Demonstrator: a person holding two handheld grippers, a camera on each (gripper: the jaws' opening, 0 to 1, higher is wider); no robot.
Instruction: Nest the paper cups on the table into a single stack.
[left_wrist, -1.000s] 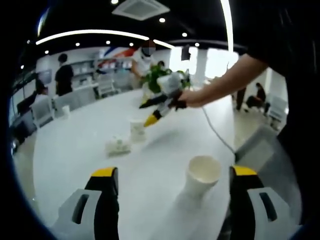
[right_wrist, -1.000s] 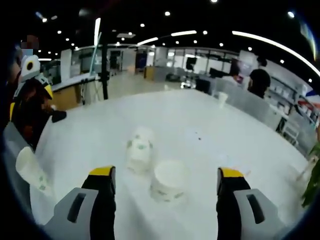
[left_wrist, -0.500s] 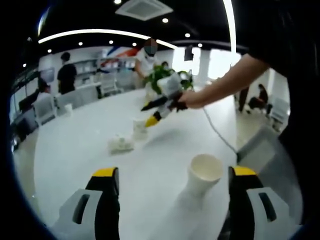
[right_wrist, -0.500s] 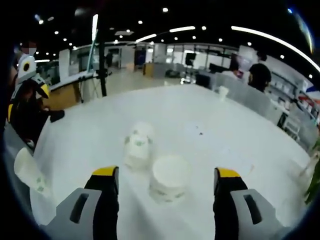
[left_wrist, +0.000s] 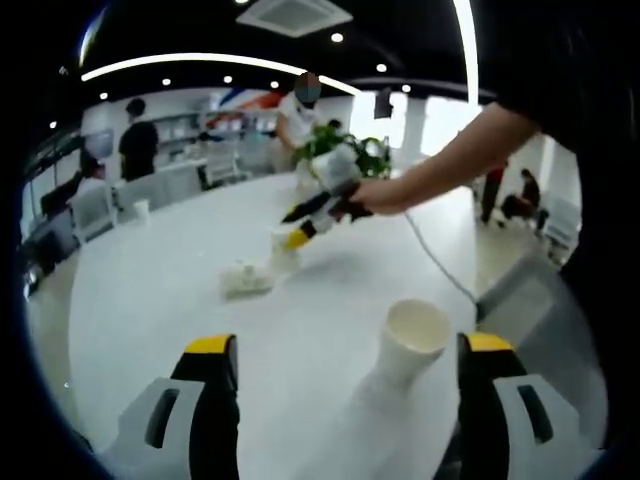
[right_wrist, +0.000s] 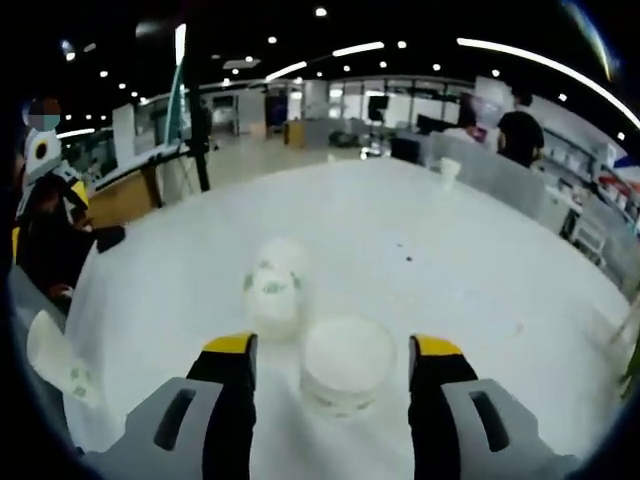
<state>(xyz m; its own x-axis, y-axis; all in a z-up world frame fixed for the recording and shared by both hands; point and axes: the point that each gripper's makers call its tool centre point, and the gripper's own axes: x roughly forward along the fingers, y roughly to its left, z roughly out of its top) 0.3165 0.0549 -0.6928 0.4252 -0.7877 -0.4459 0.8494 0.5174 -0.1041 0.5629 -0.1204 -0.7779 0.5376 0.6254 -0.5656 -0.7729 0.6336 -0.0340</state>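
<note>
On the white table (right_wrist: 470, 270) an upright paper cup (right_wrist: 347, 365) stands between the jaws of my right gripper (right_wrist: 333, 346). The jaws are open, close on either side of the cup, with slim gaps showing. Just beyond it a green-printed cup (right_wrist: 272, 290) lies on its side. My left gripper (left_wrist: 348, 345) is open, and a third cup (left_wrist: 410, 342) leans near its right jaw, untouched, mouth toward the camera. In the left gripper view the right gripper (left_wrist: 318, 208), held by a hand, points down at the far cup (left_wrist: 283, 250), with the lying cup (left_wrist: 245, 280) beside it.
A cable (left_wrist: 432, 262) trails over the table's right side toward a potted plant (left_wrist: 345, 150). A grey chair (left_wrist: 520, 295) stands at the near edge. People and desks fill the back of the room. A small cup (right_wrist: 449, 170) sits on a far partition.
My right gripper has moved forward and down over the upright cup, and its jaws have narrowed around it. The left gripper has barely moved, and its cup stays put.
</note>
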